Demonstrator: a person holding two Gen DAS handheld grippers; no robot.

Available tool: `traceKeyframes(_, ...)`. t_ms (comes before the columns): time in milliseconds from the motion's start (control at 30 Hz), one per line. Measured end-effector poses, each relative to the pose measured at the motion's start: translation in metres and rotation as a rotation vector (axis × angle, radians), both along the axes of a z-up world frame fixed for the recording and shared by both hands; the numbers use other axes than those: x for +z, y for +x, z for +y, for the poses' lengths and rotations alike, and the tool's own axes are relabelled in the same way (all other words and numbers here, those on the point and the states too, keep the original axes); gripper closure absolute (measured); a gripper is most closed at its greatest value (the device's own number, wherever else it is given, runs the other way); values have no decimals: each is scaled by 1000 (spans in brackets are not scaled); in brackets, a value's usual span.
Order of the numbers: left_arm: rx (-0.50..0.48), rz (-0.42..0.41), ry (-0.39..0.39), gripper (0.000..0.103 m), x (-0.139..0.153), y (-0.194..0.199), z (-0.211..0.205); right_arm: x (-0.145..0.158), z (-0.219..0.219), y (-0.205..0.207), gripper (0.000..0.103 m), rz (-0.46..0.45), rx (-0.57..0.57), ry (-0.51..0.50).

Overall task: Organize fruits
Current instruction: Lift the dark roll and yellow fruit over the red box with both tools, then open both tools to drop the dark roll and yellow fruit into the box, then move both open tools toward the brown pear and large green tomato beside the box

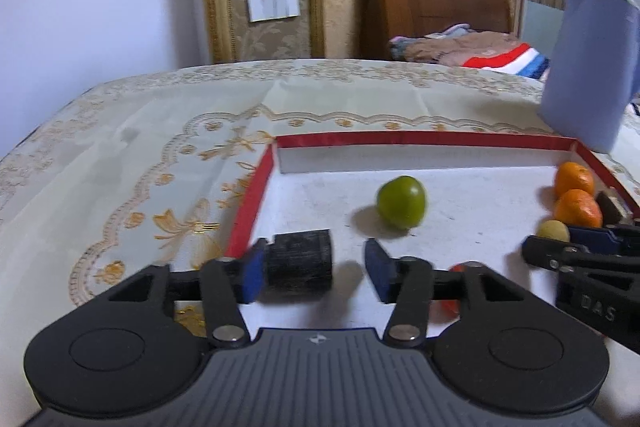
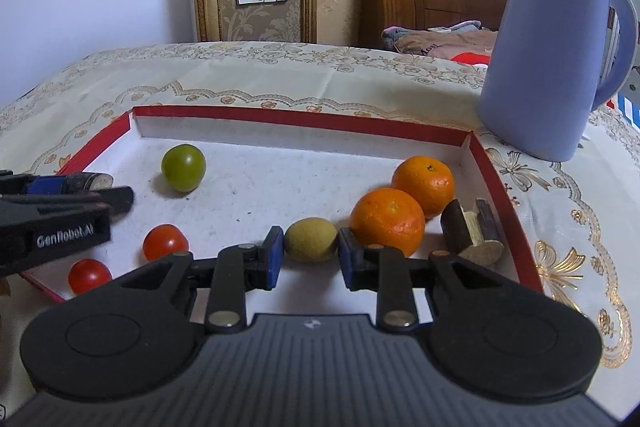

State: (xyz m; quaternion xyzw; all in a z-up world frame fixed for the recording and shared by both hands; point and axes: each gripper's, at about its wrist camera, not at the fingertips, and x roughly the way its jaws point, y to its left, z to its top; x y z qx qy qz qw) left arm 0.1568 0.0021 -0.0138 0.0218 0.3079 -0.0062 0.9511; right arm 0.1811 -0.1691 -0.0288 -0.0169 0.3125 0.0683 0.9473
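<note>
1. The right gripper point(image 2: 308, 254) is clenched on a small, matte, yellowish-green oval fruit point(image 2: 311, 239); the blue pads press on its two ends, so its long axis runs across, pad to pad.
2. The left gripper point(image 1: 314, 269) stands released; a black, rough-barked cylinder point(image 1: 300, 263) touches its left pad only, its long axis lying across the jaws, near the left rim of the tray point(image 2: 304, 123).
3. The tray is shallow, with a speckled white floor and red edging.
4. Two dimpled oranges point(image 2: 388, 221) touch each other by the right wall, with cut wood-like chunks point(image 2: 472, 229) in the near right corner.
5. A smooth green round fruit point(image 2: 183, 167) sits toward the far left corner, with open floor around it.
6. Two glossy red tomatoes point(image 2: 165, 242) lie at the near left edge.
7. A blue kettle point(image 2: 548, 59) stands on the embroidered tablecloth point(image 2: 280, 75) just beyond the far right corner.
</note>
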Motion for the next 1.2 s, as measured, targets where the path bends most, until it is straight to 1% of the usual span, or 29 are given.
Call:
traceKeyframes(100, -5, -23, 45, 43, 0, -5, -6, 1, -1, -3, 66, -6, 17, 19)
traceKeyframes(133, -9, -31, 54, 42, 0, -7, -7, 1, 0, -4, 61, -10, 21, 21)
traceKeyframes(167, -10, -37, 53, 39, 0, -8, -7, 1, 0, -7, 55, -17, 24, 24)
traceKeyframes(200, -8, -45, 48, 39, 1, -10, -6, 2, 0, -10, 52, -26, 26, 26)
traceKeyframes(233, -3, -57, 43, 39, 2, -13, -5, 3, 0, -13, 45, -39, 26, 25)
traceKeyframes(300, 5, -82, 28, 36, 6, -20, -1, 6, -1, -20, 40, -73, 11, 20)
traceKeyframes(367, 4, -101, -3, 36, 9, -28, 4, 10, -4, -28, 29, -110, -1, 12)
traceKeyframes(400, 5, -111, -13, 35, 10, -33, 6, 12, -6, -31, 27, -127, -11, 13)
traceKeyframes(433, 16, -131, -13, 32, 11, -40, 8, 14, -8, -35, 27, -143, -20, 19)
traceKeyframes(467, 27, -149, -14, 22, 12, -45, 9, 16, -11, -38, 27, -150, -24, 29)
traceKeyframes(500, 31, -169, -23, 18, 13, -49, 11, 17, -14, -41, 27, -150, -21, 45)
traceKeyframes(600, 38, -202, -56, 18, 17, -60, 18, 17, -20, -53, 27, -138, -6, 83)
traceKeyframes(700, 30, -193, -47, 18, 15, -70, 22, 17, -24, -82, 27, -134, 48, 104)
traceKeyframes(800, 4, -189, -58, 18, 14, -82, 26, 15, -23, -114, 27, -145, 108, 107)
traceKeyframes(900, 6, -203, -74, 18, 14, -90, 30, 12, -15, -134, 27, -136, 165, 84)
traceKeyframes(1000, 17, -199, -69, 18, 13, -91, 31, 8, -7, -141, 27, -119, 195, 60)
traceKeyframes(1100, 26, -183, -62, 18, 11, -88, 31, 6, -3, -141, 27, -106, 200, 61)
traceKeyframes(1200, 34, -171, -37, 18, 8, -87, 29, 3, -2, -139, 27, -87, 205, 71)
